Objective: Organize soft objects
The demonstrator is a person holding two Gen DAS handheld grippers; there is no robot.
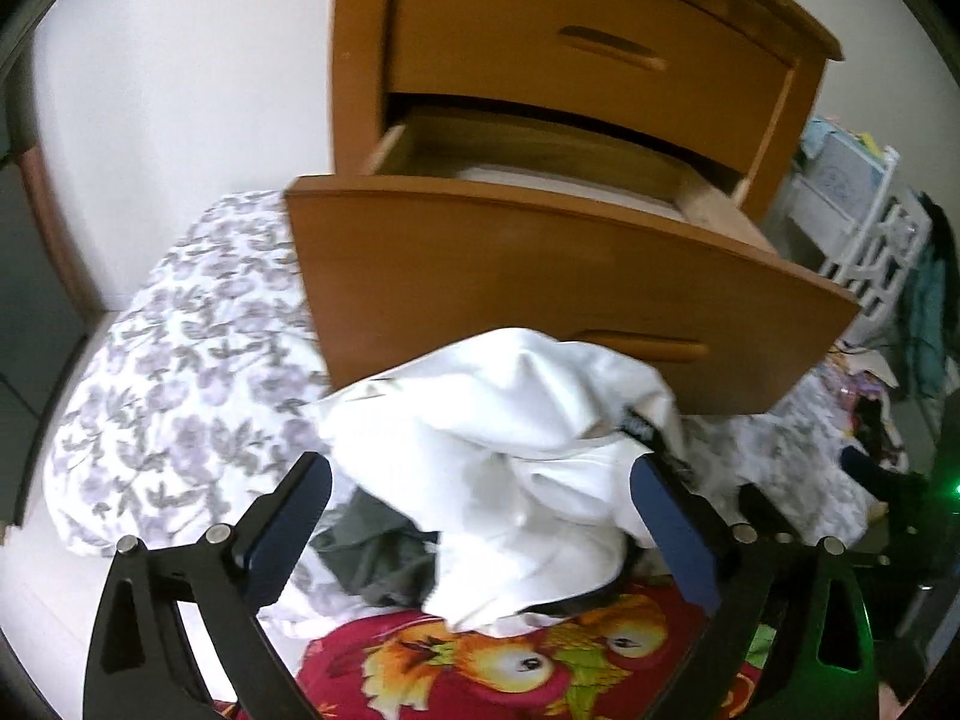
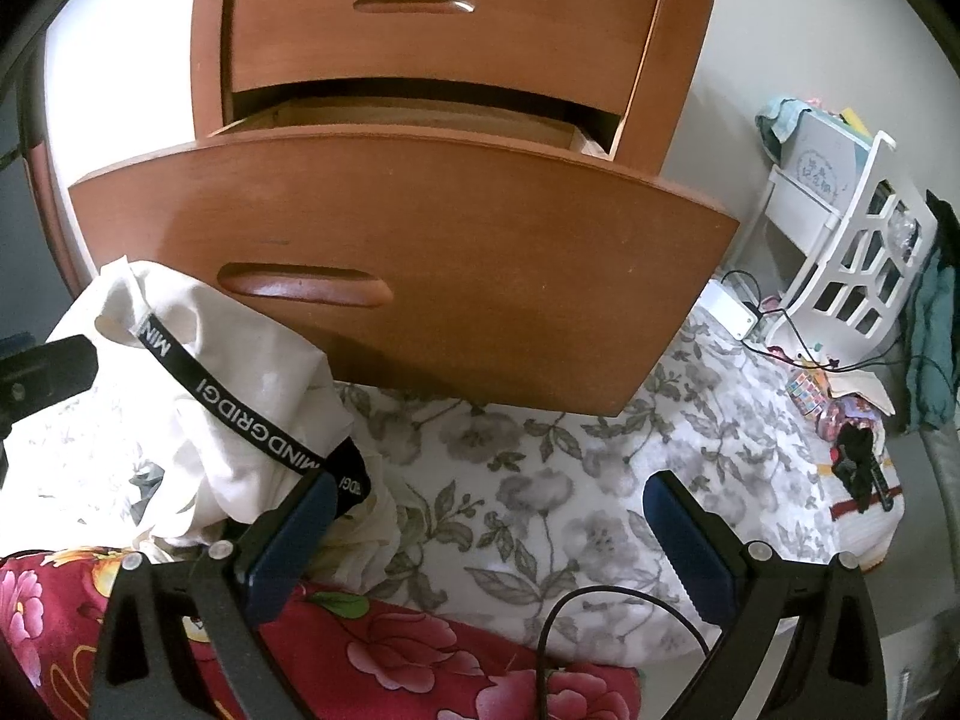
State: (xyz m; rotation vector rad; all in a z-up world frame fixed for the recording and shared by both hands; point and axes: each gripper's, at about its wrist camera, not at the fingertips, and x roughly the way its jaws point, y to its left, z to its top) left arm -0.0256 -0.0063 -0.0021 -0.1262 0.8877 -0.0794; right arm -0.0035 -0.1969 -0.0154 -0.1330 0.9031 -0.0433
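Now, through the left wrist camera, we see our left gripper [image 1: 480, 516] with its jaws spread wide; a crumpled white garment [image 1: 510, 420] lies between them, and the pads do not press on it; whether the right-hand pad just touches the cloth we cannot tell; a dark grey cloth [image 1: 372, 558] shows under the white one; both lie on a floral grey-and-white bedsheet [image 1: 180, 360], with a red flowered blanket [image 1: 510, 660] nearest us; behind the pile the lower drawer [image 1: 540, 288] of a wooden nightstand [image 1: 570, 30] stands pulled out, its front just above the garment.

Next, through the right wrist camera, our right gripper [image 2: 489, 534] also has its jaws spread, with only bedsheet [image 2: 540, 480] between them; the white garment [image 2: 210, 396], banded with a black lettered strap [image 2: 240, 414], sits to the left, against the left finger [image 2: 288, 540]; the open drawer [image 2: 420, 252] hangs over it; a white shelf [image 2: 852, 240] stands far right.
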